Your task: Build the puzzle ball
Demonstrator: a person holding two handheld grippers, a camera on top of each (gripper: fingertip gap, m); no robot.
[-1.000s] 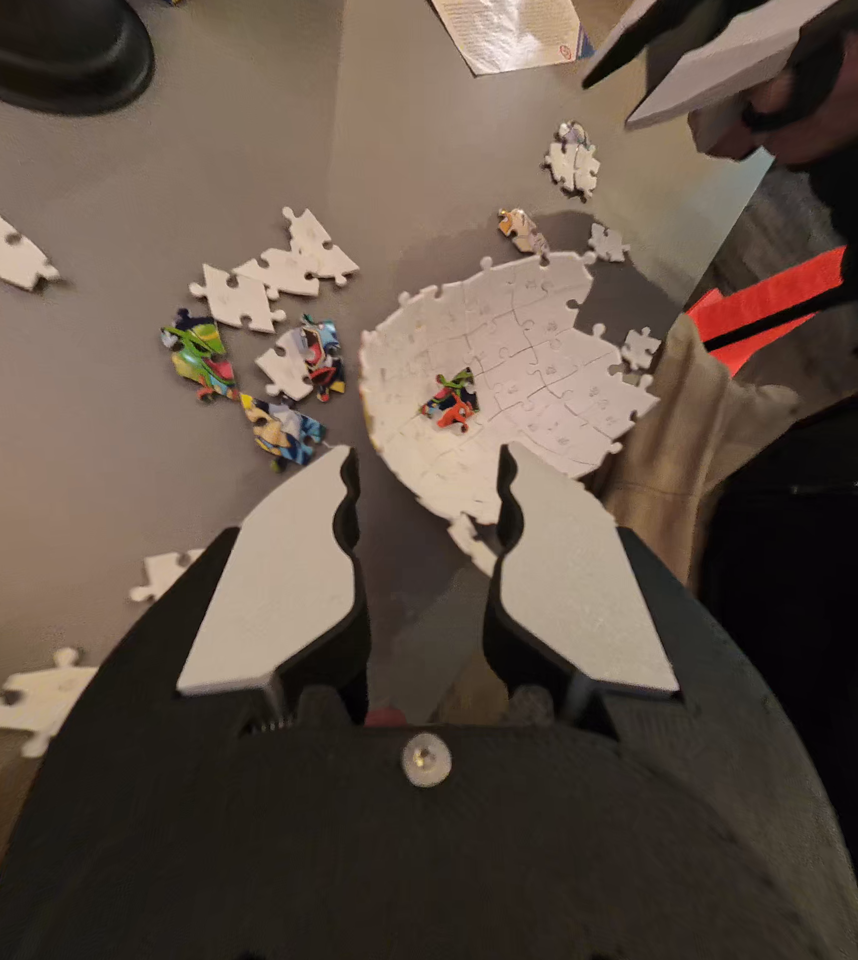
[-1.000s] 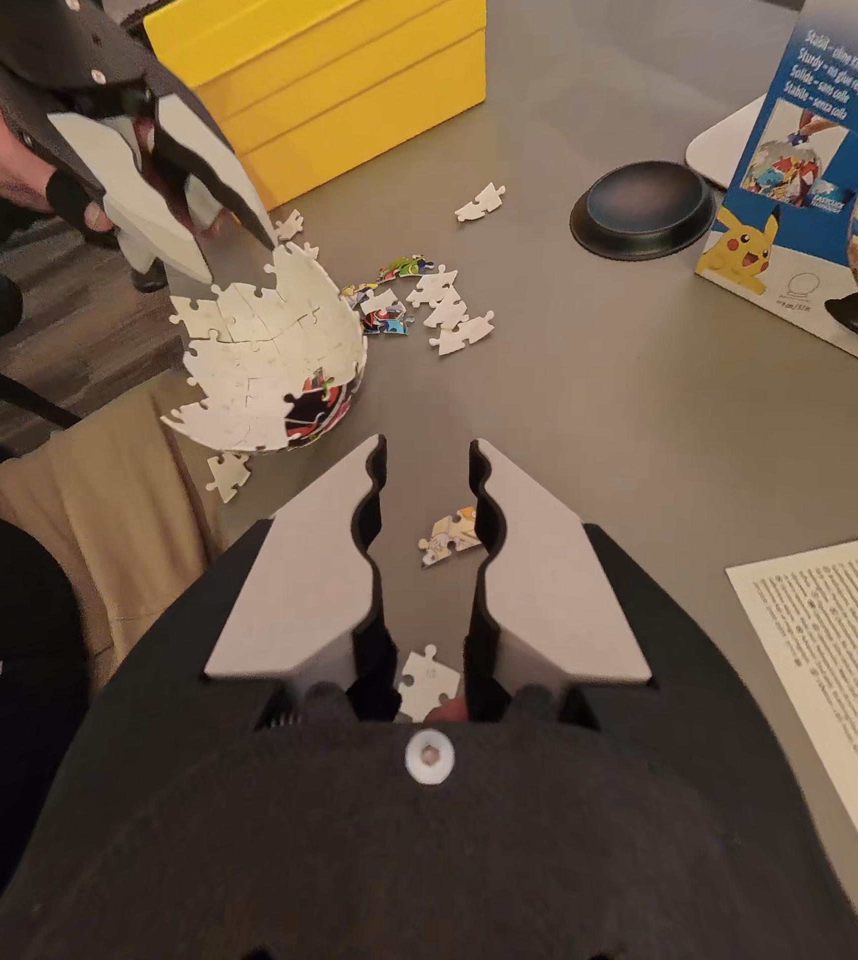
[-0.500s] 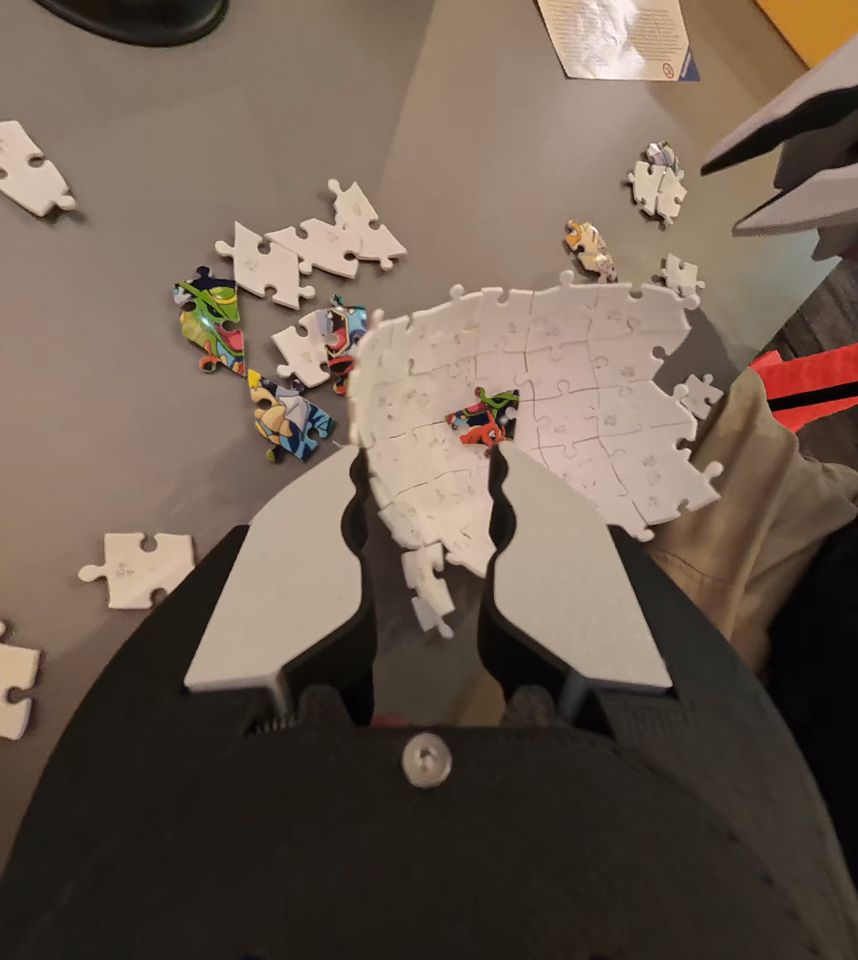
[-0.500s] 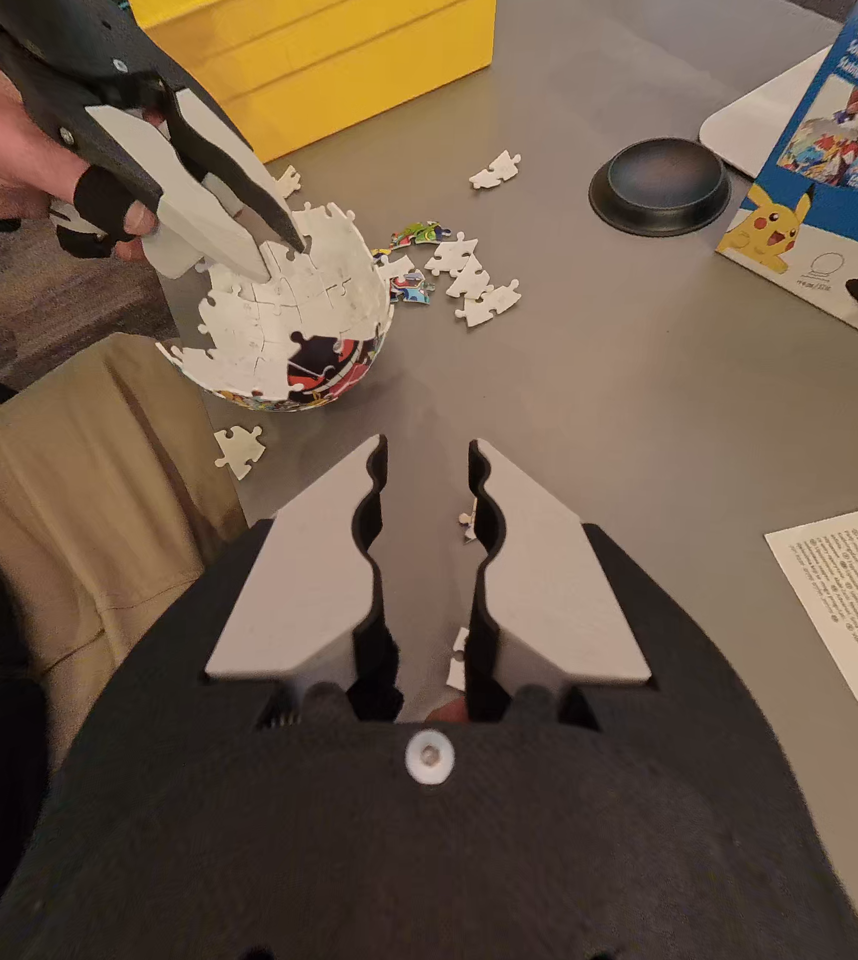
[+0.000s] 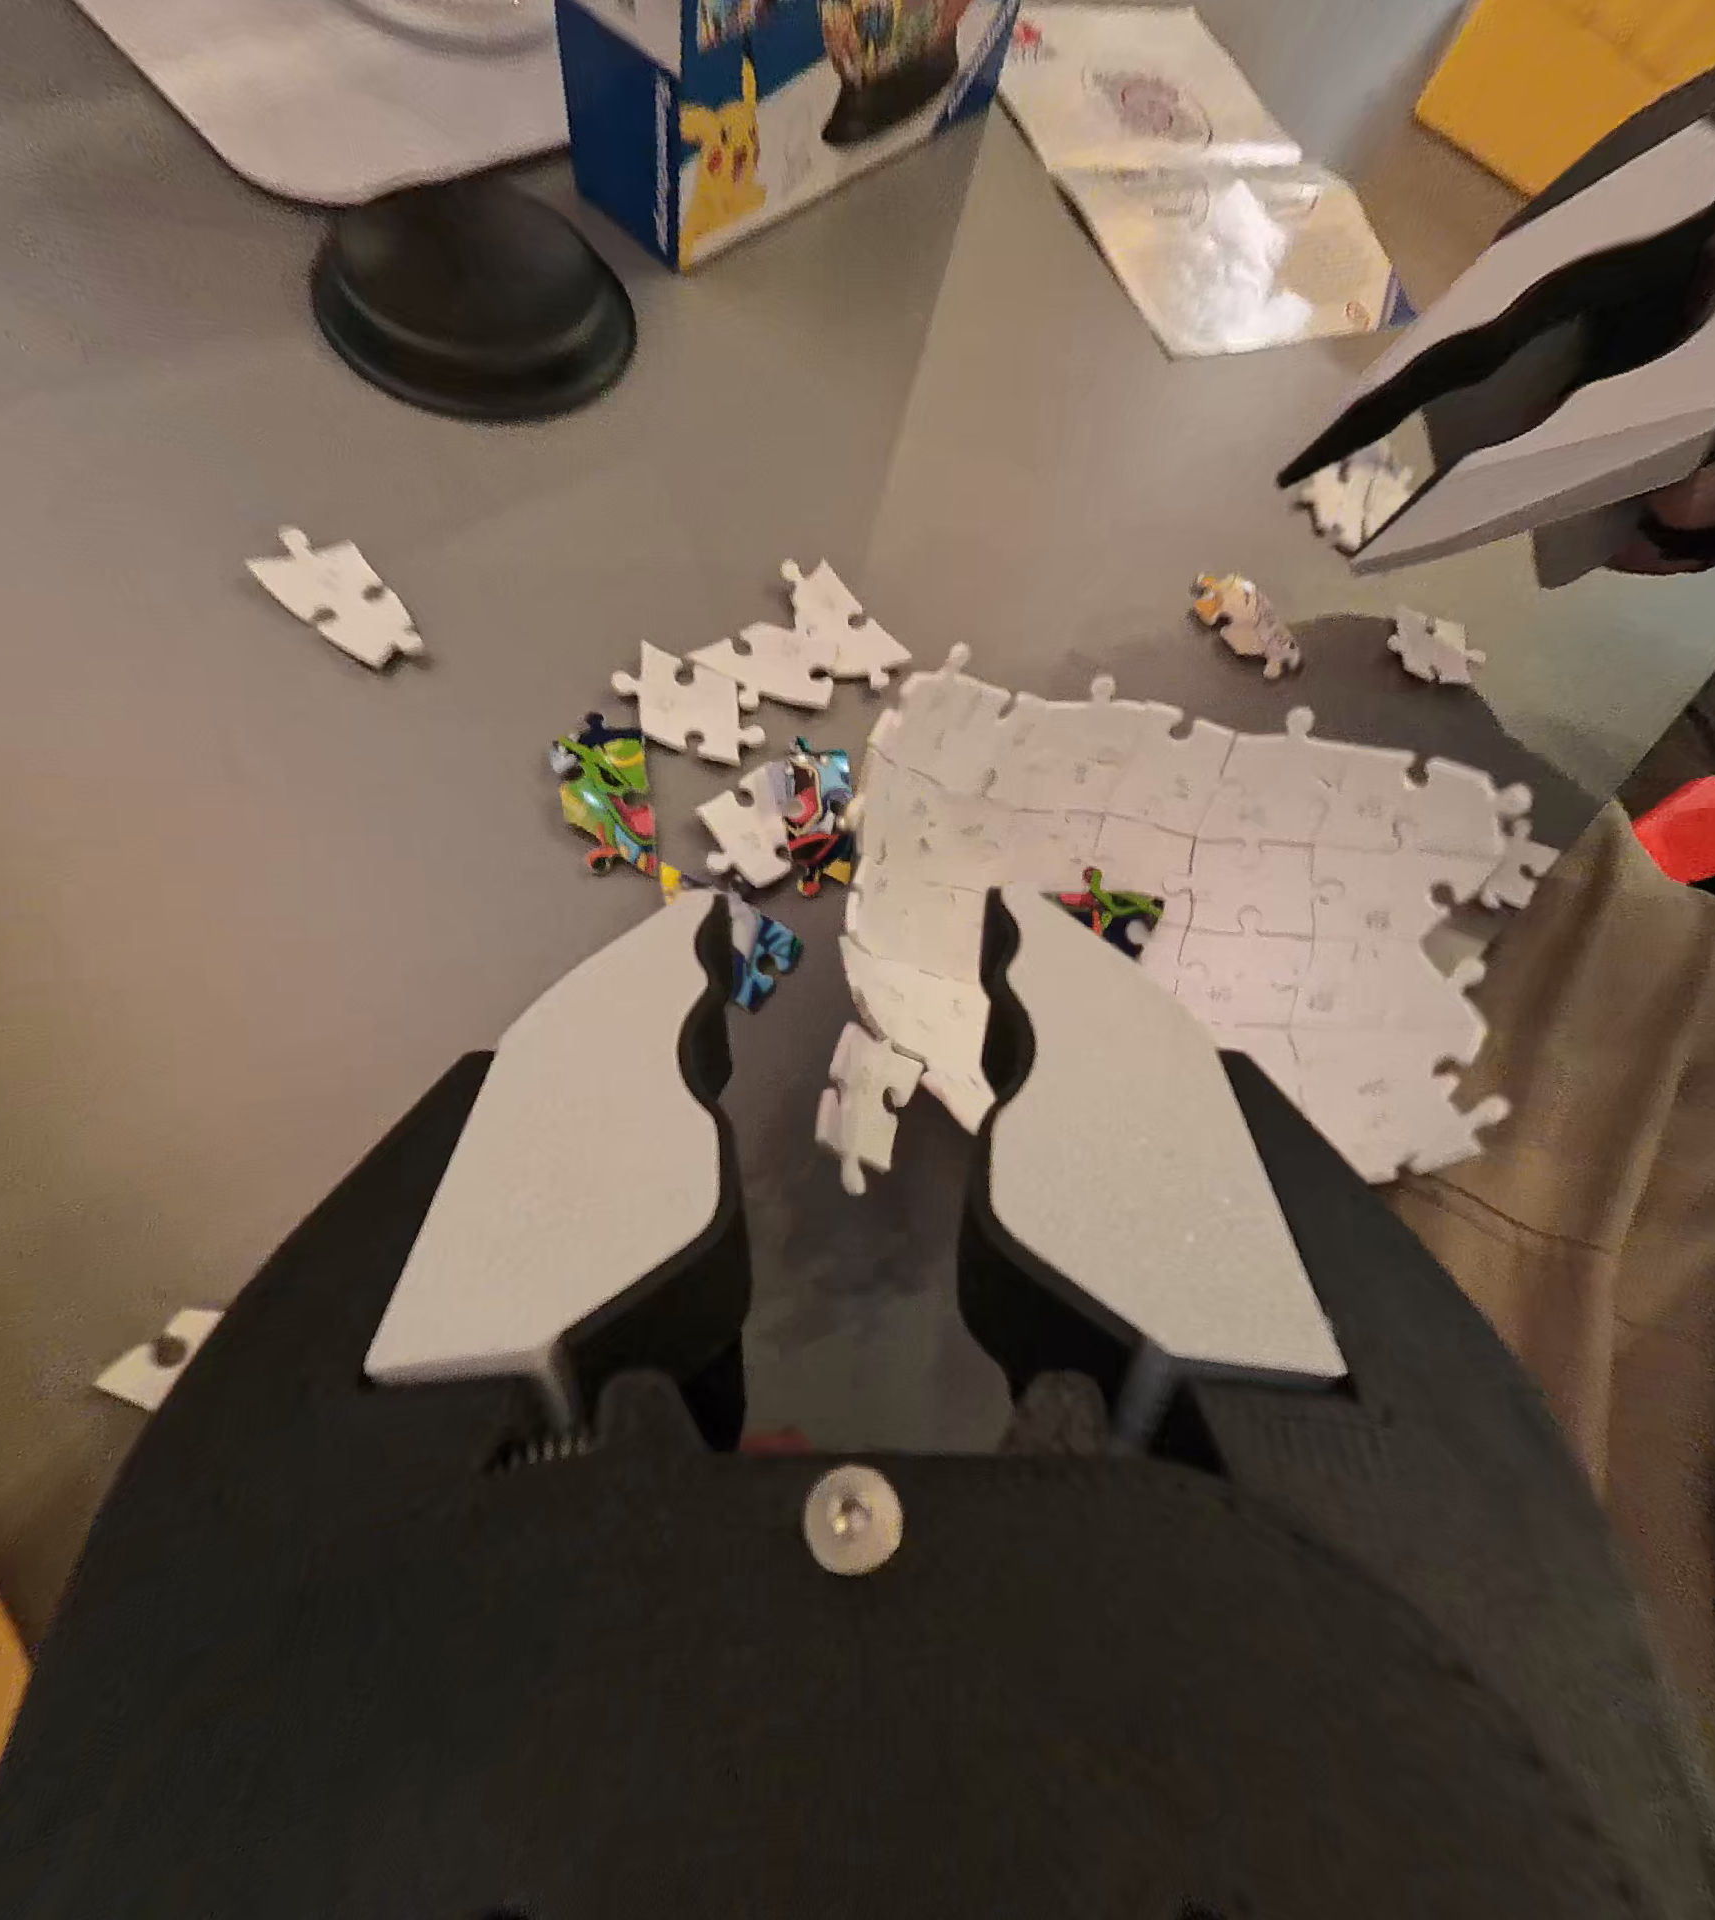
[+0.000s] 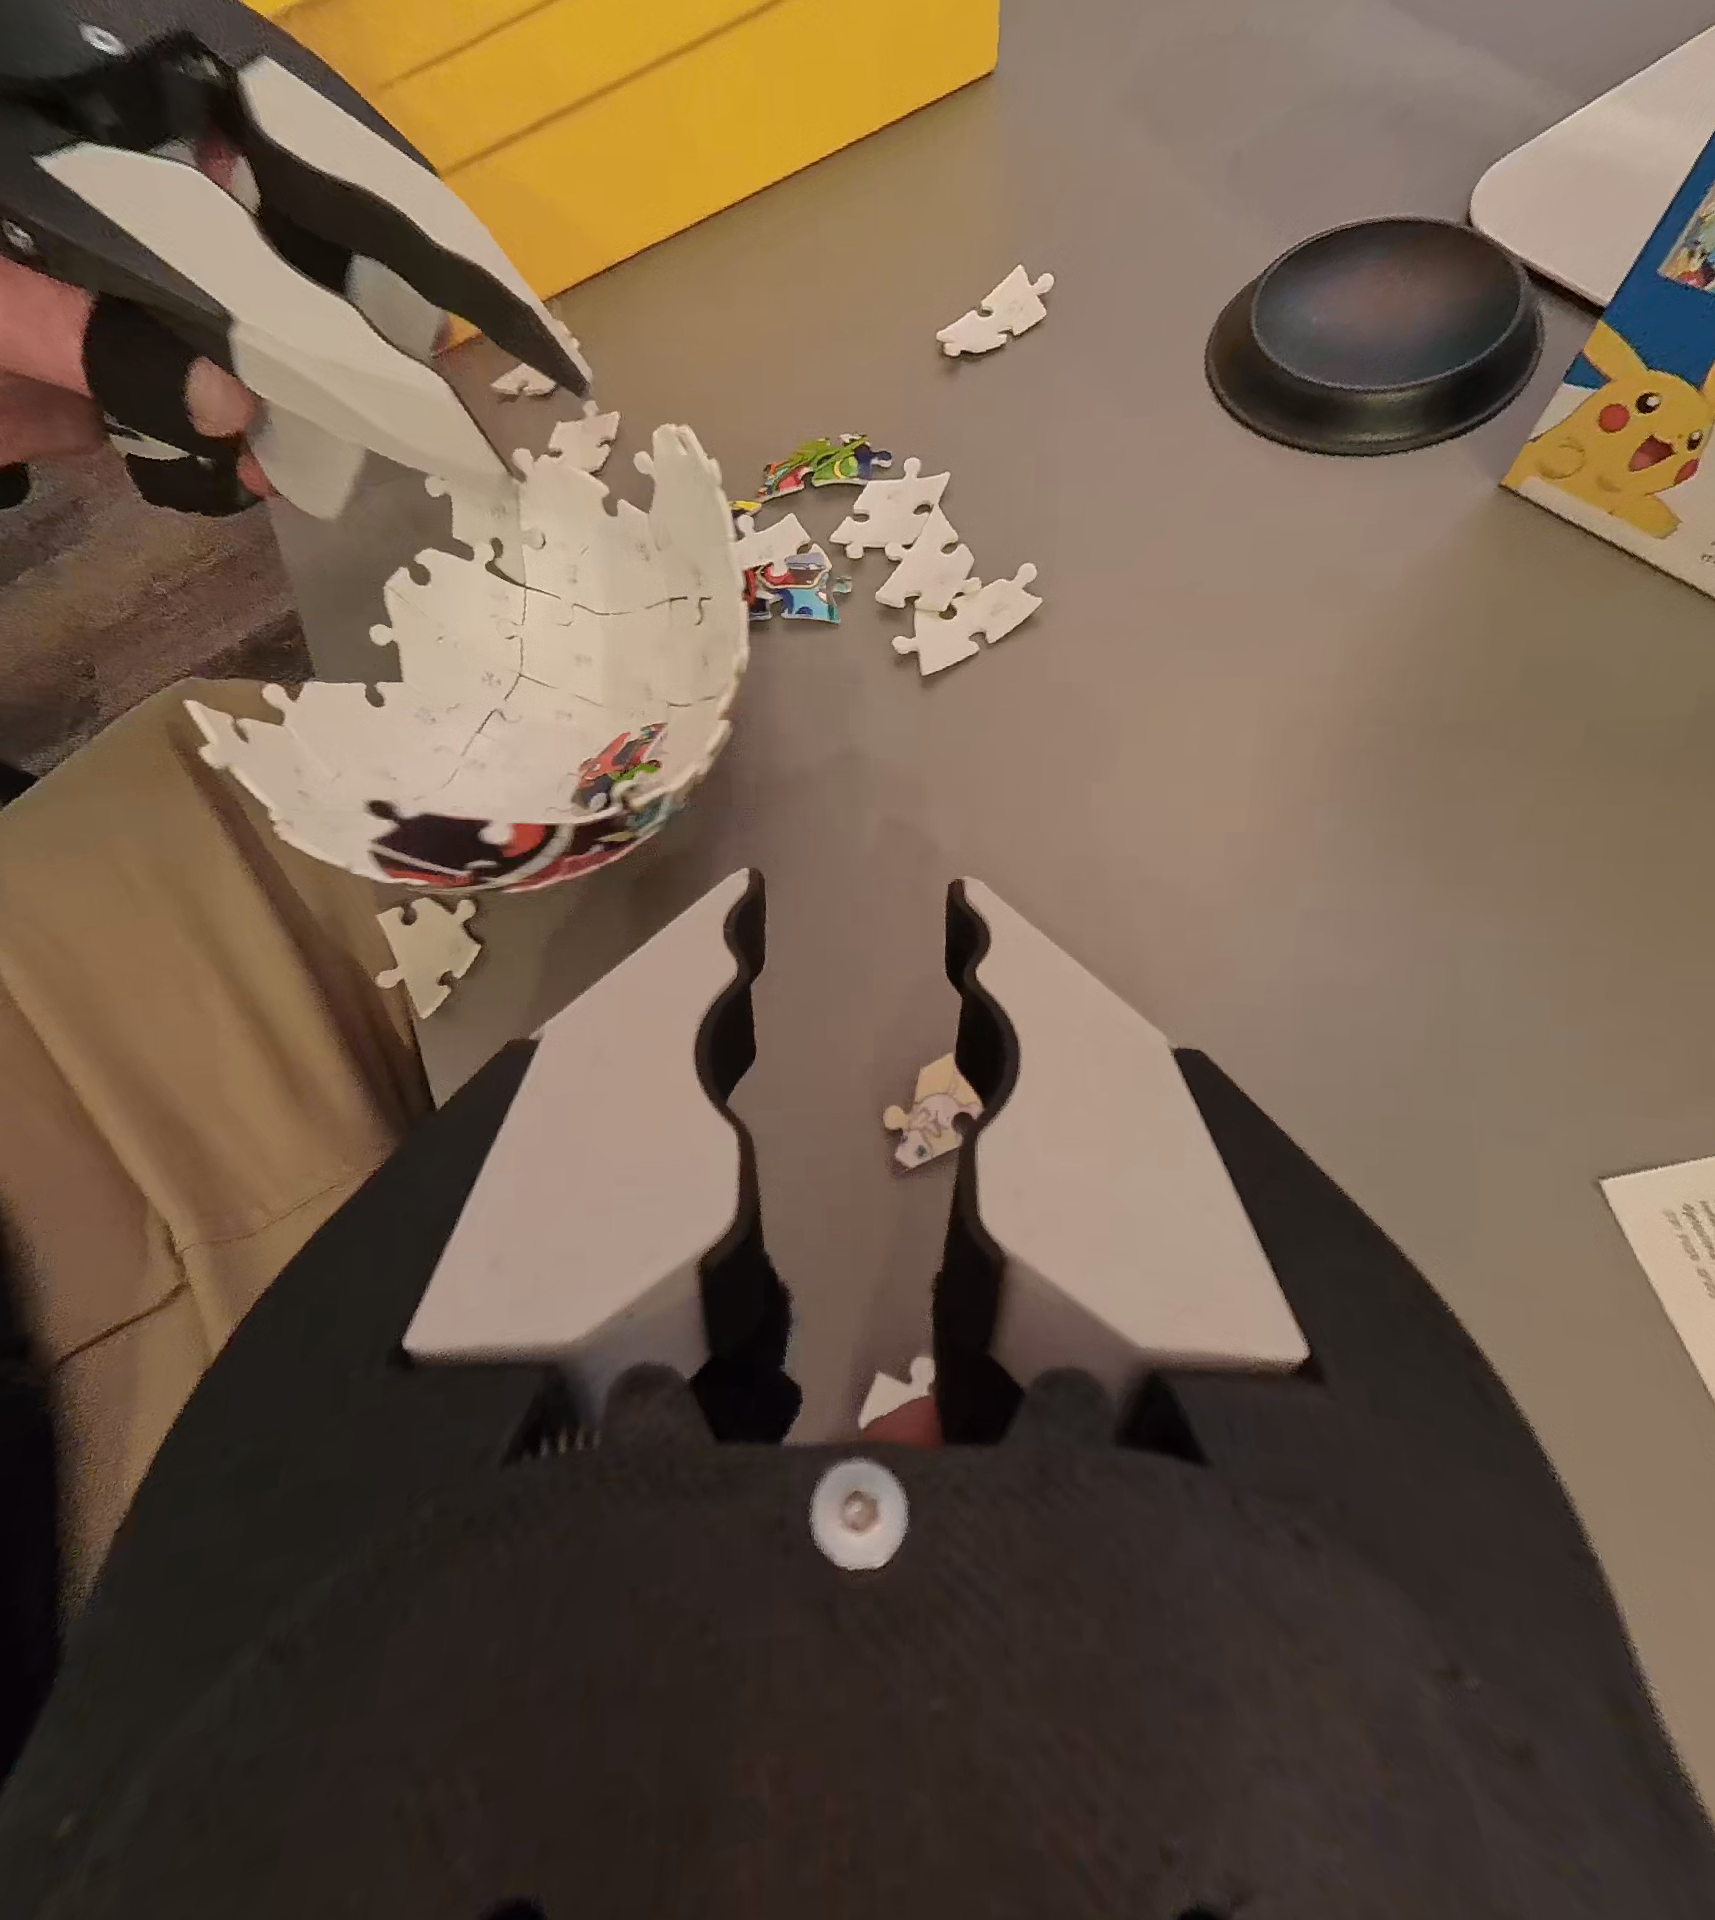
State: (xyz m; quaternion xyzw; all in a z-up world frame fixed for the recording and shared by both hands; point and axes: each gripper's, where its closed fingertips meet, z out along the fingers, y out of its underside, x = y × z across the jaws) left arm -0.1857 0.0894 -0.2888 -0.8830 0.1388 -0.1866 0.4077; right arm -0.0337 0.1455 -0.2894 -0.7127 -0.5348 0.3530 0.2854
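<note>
Left wrist view: left gripper [image 5: 853,914] jaws spread, astride near rim of half-built ball shell [image 5: 1248,894] at table edge, unpinched. Right gripper [image 6: 848,894] spread, empty. Next: likely clamp rim, fetch loose piece [image 6: 931,1122].

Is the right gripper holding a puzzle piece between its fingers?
No. The right gripper is open and empty; a loose puzzle piece only lies on the grey table under it.
</note>
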